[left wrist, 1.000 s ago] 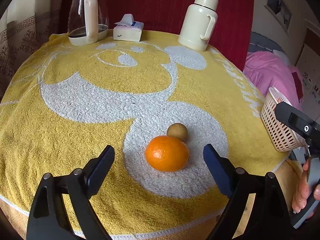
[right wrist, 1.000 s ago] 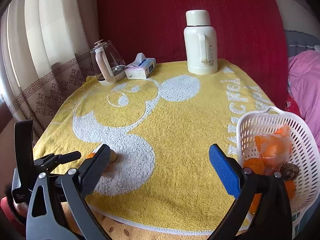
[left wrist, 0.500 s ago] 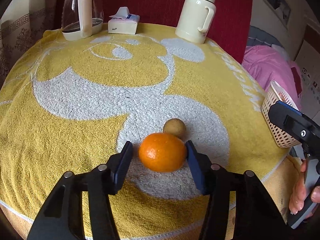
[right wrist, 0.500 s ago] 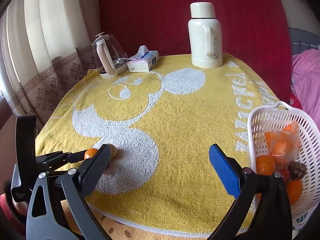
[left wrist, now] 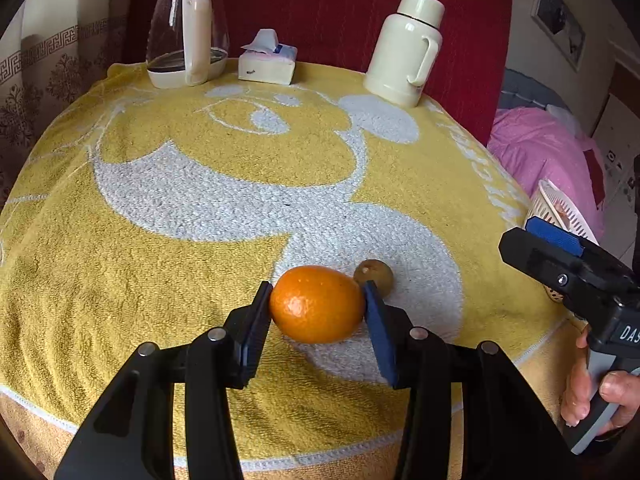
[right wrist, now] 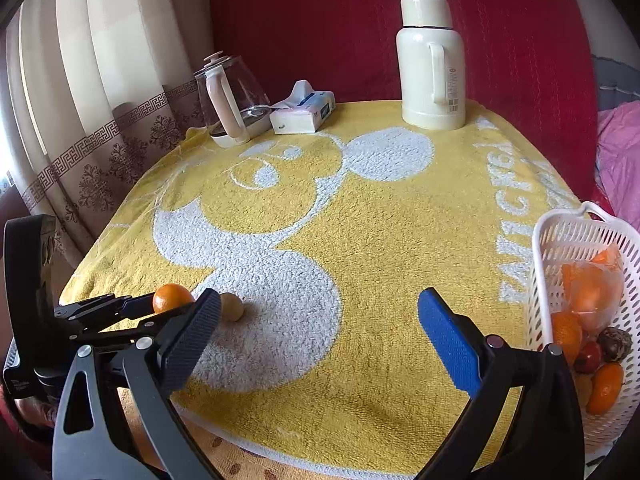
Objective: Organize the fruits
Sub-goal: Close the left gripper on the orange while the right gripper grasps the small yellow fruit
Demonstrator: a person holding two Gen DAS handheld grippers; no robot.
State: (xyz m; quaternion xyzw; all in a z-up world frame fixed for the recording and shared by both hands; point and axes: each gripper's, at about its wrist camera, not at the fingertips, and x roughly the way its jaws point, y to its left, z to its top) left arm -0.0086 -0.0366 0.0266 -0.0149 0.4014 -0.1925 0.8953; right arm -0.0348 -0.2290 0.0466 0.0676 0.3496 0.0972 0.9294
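The left gripper (left wrist: pixel 318 306) has just been closing, and its 2 pads now press on the round, shiny orange fruit (left wrist: pixel 317 304), 1 pad on each side. The orange sits on the white patch of the fluffy yellow and white towel (left wrist: pixel 180 264), near the front edge. A small round brownish-yellow fruit (left wrist: pixel 375 275) sits just behind it, very close to the right pad.

To do this step well, I think the squeeze should be soft, so the orange does not get squashed. Lift it straight up, so the small fruit does not get bumped and roll off.

The orange is a bit like an egg. Its long side runs across, from pad to pad, so the pads hold its 2 ends. It could slip, so go slow.

The right gripper (right wrist: pixel 320 340) is wide apart with nothing in it. The white plastic basket with holes (right wrist: pixel 560 240) waits at the right edge, with fruit inside.
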